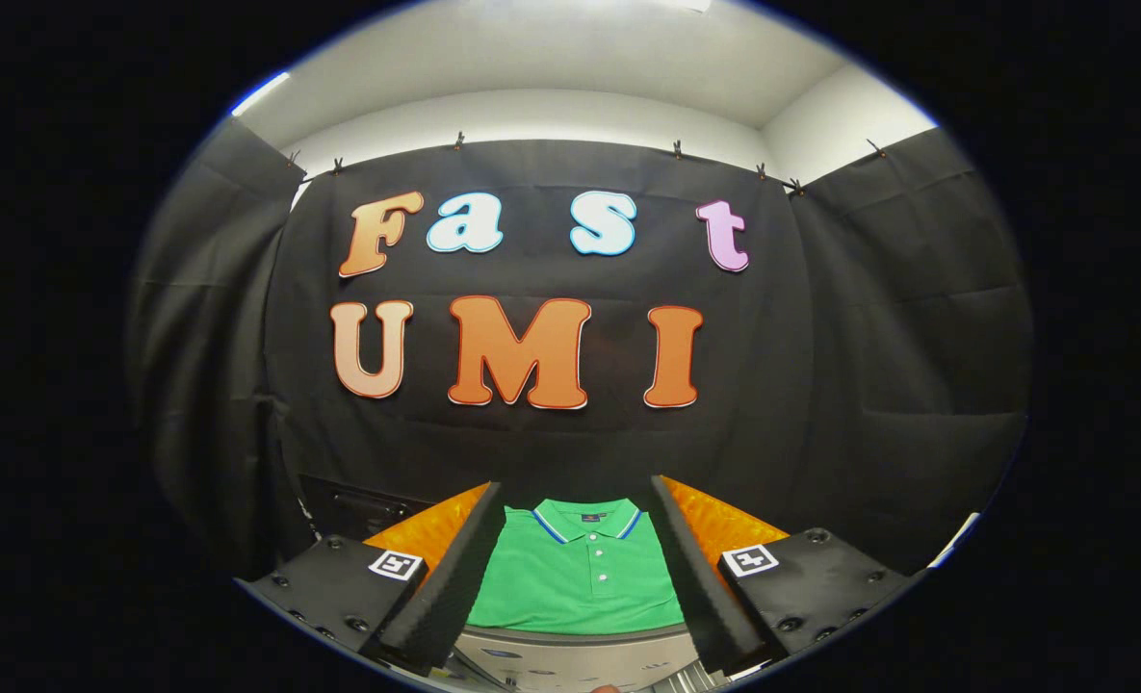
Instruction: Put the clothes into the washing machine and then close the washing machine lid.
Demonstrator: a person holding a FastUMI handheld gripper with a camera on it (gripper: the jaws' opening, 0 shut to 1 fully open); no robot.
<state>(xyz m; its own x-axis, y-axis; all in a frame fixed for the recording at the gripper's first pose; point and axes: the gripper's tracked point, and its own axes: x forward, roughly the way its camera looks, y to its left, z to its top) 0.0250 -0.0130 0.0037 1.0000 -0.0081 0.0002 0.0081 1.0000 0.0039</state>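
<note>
Gripper [578, 568] fingers spread, green polo shirt [578, 582] between/beyond them, lower part cut off.

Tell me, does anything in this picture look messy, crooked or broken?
Nothing stands out. The green polo shirt lies flat and neatly spread, collar straight, beyond the open gripper, whose fingers are apart and touch nothing. A pale surface shows just below the shirt; what it is cannot be told.

I'm in a recording booth: black cloth walls [878, 366] clipped up under a plain white ceiling [570, 58].
</note>
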